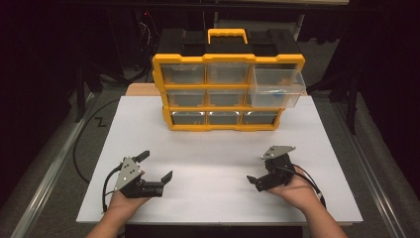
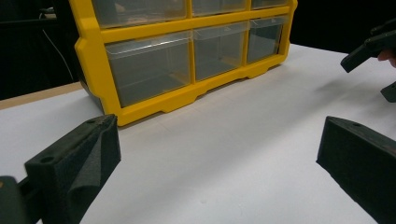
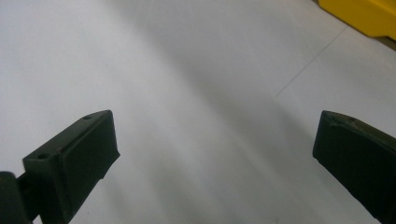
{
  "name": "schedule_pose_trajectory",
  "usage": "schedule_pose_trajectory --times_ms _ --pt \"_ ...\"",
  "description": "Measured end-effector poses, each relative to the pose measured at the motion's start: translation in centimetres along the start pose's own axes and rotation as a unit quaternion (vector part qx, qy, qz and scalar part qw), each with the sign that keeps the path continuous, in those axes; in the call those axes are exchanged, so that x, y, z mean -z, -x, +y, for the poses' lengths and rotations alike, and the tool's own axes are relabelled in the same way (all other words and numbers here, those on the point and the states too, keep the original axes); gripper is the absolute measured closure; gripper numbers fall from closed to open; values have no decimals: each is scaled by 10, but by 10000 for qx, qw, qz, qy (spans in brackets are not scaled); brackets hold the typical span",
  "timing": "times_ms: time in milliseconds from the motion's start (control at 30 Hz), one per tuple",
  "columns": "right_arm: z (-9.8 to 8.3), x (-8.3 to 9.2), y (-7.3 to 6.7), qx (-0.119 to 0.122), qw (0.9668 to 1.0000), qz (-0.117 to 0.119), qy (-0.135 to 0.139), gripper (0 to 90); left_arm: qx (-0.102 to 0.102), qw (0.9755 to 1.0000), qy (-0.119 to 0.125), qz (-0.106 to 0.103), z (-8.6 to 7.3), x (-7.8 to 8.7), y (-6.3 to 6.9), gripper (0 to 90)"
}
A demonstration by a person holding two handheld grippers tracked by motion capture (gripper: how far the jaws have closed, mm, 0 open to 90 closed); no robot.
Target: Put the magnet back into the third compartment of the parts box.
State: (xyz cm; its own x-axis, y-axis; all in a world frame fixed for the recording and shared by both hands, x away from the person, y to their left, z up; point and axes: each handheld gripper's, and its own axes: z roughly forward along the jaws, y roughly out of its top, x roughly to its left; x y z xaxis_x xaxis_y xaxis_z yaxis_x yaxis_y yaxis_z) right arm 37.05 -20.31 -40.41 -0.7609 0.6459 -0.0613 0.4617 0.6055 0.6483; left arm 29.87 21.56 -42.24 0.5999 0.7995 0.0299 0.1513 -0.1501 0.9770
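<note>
A yellow and black drawer organizer (image 1: 228,84) stands at the back of the white board (image 1: 218,148), with clear drawers in three rows. Its top right drawer (image 1: 276,85) is pulled out and holds something small and bluish. My left gripper (image 1: 156,166) rests in a hand at the front left, open and holding nothing. In the left gripper view its jaws (image 2: 219,158) stand wide apart, facing the organizer's bottom row (image 2: 187,65). My right gripper (image 1: 261,168) sits in the other hand at the front right, open. In its own view, the right gripper (image 3: 215,149) spans bare board.
The organizer has a yellow carry handle (image 1: 227,34) on top. A metal rail (image 1: 49,168) runs along the left side of the table and a black cable (image 1: 81,144) loops beside the board. A yellow corner of the organizer (image 3: 364,16) sits at the right gripper view's top right.
</note>
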Motion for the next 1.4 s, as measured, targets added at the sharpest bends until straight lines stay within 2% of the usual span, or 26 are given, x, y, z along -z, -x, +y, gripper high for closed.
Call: schedule_pose_trajectory --times_ms 233,367,433,567,633,767,833,1000,1133,1400 --pt "-6 -3 -2 -266 9977 42 621 16 11 10000 -34 42 -1 -1 0 2" --pt "-9 -6 -5 -201 9958 -149 880 16 17 10000 -46 56 -1 -1 -1 2" --pt "-10 -5 -4 -251 9941 -157 1042 16 26 10000 -45 69 -1 -1 -1 2" --pt "-11 -3 -4 -174 9908 -281 1310 17 33 9999 -50 87 -1 -2 -2 2" --pt "-14 -2 -4 -213 9878 -315 1512 16 41 9999 -44 94 -1 -2 -1 2" --pt "-18 -3 -5 -162 9866 -350 1588 17 124 9999 -26 103 0 -2 -1 2" --pt "-18 -2 -5 -231 9850 -346 1673 18 165 9998 -29 95 -1 -2 -1 2" --pt "-20 3 -5 -329 9804 -418 1898 26 149 9998 -62 64 -2 -3 -2 2" --pt "-20 4 -4 -341 9783 -489 1986 36 116 9999 -20 41 -1 -3 -2 3" --pt "-20 2 -5 -311 9789 -397 1982 67 110 9998 -83 118 -1 -4 -1 2"
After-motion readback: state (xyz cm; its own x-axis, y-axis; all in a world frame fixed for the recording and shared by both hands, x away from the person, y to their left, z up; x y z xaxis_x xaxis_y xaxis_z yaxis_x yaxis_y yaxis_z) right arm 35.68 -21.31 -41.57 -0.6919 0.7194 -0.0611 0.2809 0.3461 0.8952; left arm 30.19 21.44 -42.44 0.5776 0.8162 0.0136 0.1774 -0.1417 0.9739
